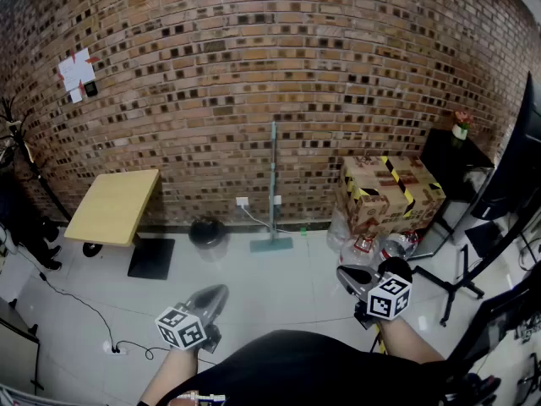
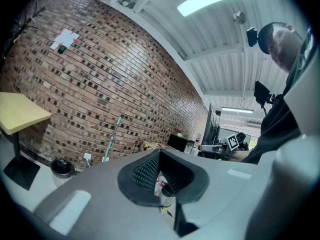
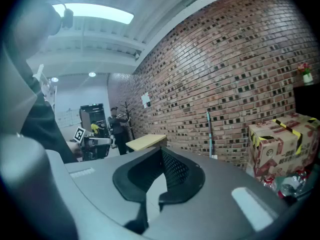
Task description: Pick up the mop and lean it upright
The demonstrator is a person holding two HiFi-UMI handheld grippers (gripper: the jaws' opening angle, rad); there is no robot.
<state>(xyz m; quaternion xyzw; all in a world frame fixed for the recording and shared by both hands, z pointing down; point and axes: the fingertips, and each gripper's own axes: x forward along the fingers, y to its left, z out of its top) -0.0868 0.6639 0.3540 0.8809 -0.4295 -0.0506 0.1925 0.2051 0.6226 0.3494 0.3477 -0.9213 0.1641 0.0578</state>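
Observation:
The mop [image 1: 273, 184] stands upright against the brick wall, its teal head flat on the floor tiles and its pale handle leaning on the bricks. The same mop shows small in the left gripper view [image 2: 112, 139] and in the right gripper view [image 3: 210, 134]. My left gripper [image 1: 211, 295] is held low near my body at the bottom left, shut and empty. My right gripper [image 1: 348, 277] hangs at the lower right, also shut with nothing in it. Both are far from the mop.
A black waste bin [image 1: 207, 232] stands left of the mop, by a wall socket with a white cable [image 1: 243, 203]. A small yellow-topped table [image 1: 114, 205] is at the left. A taped cardboard box [image 1: 389, 191] and bottles [image 1: 372, 245] are at the right, beside a black stand [image 1: 452, 290].

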